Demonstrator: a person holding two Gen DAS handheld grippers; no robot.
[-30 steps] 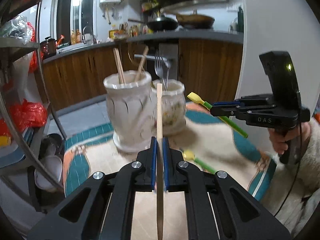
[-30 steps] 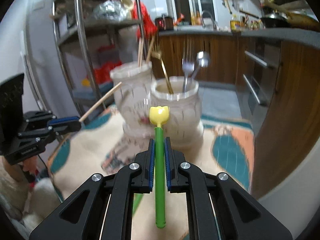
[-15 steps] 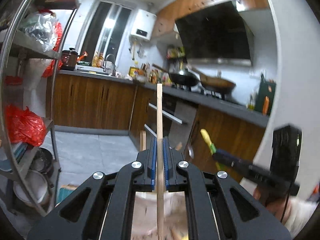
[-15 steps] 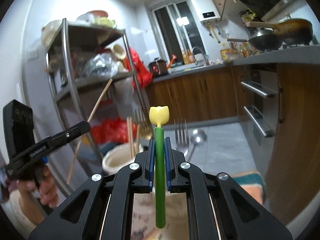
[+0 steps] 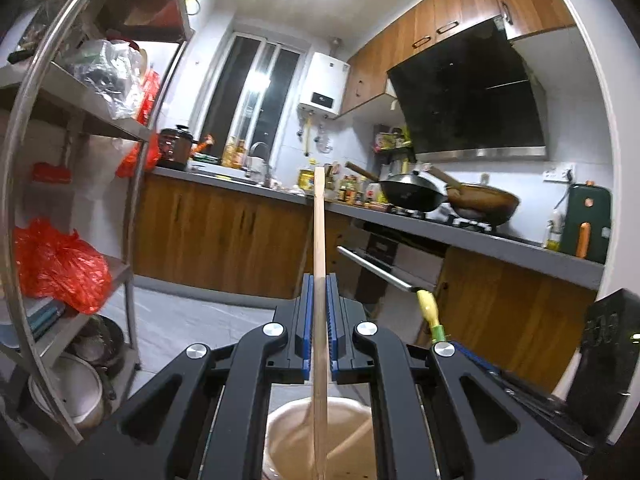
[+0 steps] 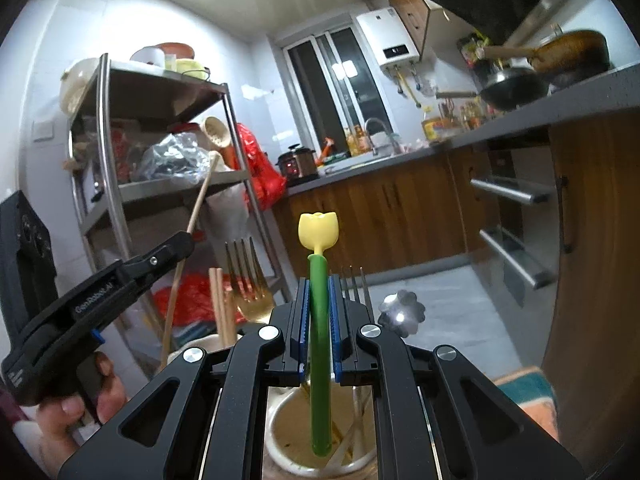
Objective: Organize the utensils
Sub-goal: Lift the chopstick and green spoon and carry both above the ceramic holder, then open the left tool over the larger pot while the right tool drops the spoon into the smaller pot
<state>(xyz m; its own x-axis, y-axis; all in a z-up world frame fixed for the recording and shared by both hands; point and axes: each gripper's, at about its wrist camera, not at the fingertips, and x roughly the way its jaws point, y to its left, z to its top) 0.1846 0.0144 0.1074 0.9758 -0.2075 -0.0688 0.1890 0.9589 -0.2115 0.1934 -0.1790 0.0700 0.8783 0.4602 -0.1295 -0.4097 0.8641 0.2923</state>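
Now tipped upright above the holders. Left gripper (image 5: pixel 319 332) clamped on wooden chopstick (image 5: pixel 319 248), over left jar (image 5: pixel 320 436); right gripper (image 6: pixel 319 332) clamped on green-handled spoon (image 6: pixel 319 320), over cutlery jar (image 6: pixel 320 440).

Forks (image 6: pixel 244 276), spoon (image 6: pixel 401 312), chopsticks (image 6: pixel 222 304) crowd holder mouths (image 6: pixel 280 436); left gripper (image 6: pixel 188 240) near, perhaps blocking.

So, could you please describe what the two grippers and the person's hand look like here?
Both are matte black plastic. The left gripper and right gripper have blue ribbed pads, silver bolt heads and triangular cut-outs in the linkage arms. From the right wrist view, the left one shows white lettering on its side and a black pistol grip in a bare hand. No cables are clearly visible.
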